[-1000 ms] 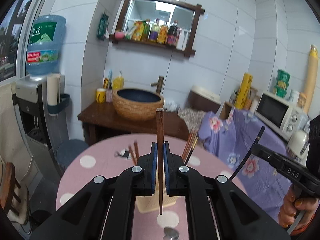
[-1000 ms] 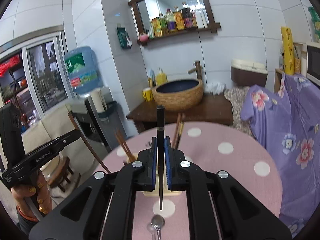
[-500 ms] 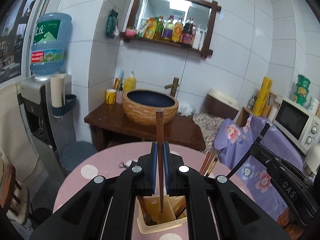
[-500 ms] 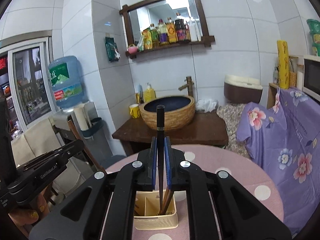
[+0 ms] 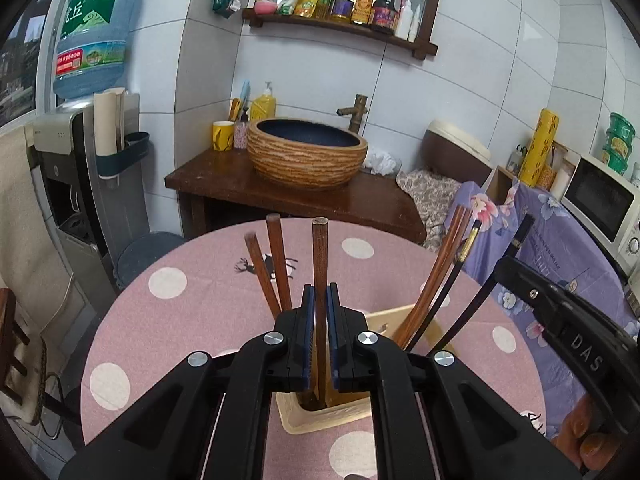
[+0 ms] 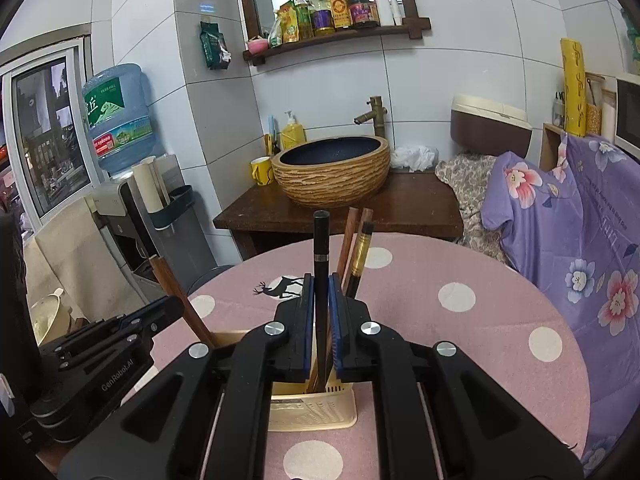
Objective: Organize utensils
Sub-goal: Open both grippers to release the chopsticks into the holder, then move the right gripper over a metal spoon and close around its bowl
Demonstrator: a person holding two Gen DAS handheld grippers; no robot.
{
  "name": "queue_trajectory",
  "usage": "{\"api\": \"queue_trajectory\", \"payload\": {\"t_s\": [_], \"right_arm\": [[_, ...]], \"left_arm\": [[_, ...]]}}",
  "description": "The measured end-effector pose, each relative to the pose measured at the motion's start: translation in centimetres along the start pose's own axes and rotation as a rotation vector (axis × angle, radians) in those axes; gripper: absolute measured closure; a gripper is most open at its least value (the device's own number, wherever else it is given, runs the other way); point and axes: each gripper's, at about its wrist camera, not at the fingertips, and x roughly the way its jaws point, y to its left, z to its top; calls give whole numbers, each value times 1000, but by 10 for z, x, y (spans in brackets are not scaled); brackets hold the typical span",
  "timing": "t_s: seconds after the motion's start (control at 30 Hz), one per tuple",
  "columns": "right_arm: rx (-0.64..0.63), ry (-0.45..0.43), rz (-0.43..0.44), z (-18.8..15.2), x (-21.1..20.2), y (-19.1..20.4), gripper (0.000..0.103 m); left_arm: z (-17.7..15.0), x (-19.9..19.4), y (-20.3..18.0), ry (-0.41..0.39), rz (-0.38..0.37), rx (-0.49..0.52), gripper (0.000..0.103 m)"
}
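On the round pink table with white dots, near its front edge, stood a cream plastic utensil holder. The left gripper was clamped tight on a brown wooden chopstick. The stick stood upright, and its lower end reached down into the left part of the holder. Two more brown wooden chopsticks leaned in that same part, just left of the held one. The right gripper was clamped tight on a black chopstick with a thin silver ring. It stood upright too, with its lower end down inside the holder's right part. Behind it in that part leaned some reddish-brown chopsticks and a black chopstick with a gold band. A person's fingers showed at the right gripper's handle. Past the table's far edge stood a dark wooden stand with a woven-look brown basin on top. A blue water bottle sat on a dispenser at the left.
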Motion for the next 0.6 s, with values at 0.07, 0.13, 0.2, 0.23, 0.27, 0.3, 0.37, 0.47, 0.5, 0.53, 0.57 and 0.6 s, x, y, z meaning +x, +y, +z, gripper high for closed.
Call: {"api": "queue_trajectory", "payload": {"t_s": [0.07, 0.13, 0.2, 0.23, 0.27, 0.3, 0.37, 0.47, 0.5, 0.53, 0.57, 0.6], "right_arm": [[3, 11, 2, -3, 3, -2, 95], [6, 11, 3, -7, 5, -3, 95], [3, 3, 4, -8, 5, -4, 95], [4, 2, 6, -8, 5, -5, 95], [6, 2, 8, -8, 4, -5, 95], [10, 2, 11, -8, 4, -6, 95], [19, -10, 23, -9, 1, -8, 95], [-11, -36, 22, -12, -6, -5, 90], [-26, -44, 17, -15, -9, -4, 80], [-33, -52, 16, -17, -12, -4, 74], [-35, -61, 19, -20, -16, -4, 62], [-37, -71, 25, -25, -22, -5, 59]], "left_arm": [[-4, 2, 0, 6, -1, 2, 96], [-5, 2, -1, -6, 20, 20, 96], [-5, 2, -1, -6, 13, 22, 96], [-5, 1, -1, -4, 8, 22, 96], [-5, 0, -1, -2, 4, 22, 96], [-5, 1, -1, -1, 2, 23, 96], [-6, -1, -1, 0, -12, 23, 95], [-11, -9, -3, -7, -39, 43, 78], [-13, -13, -3, -17, -43, 44, 60], [-16, -19, -2, -34, -46, 41, 46], [-20, -26, 0, -58, -49, 36, 43], [-24, -32, 1, -73, -51, 36, 40]]}}
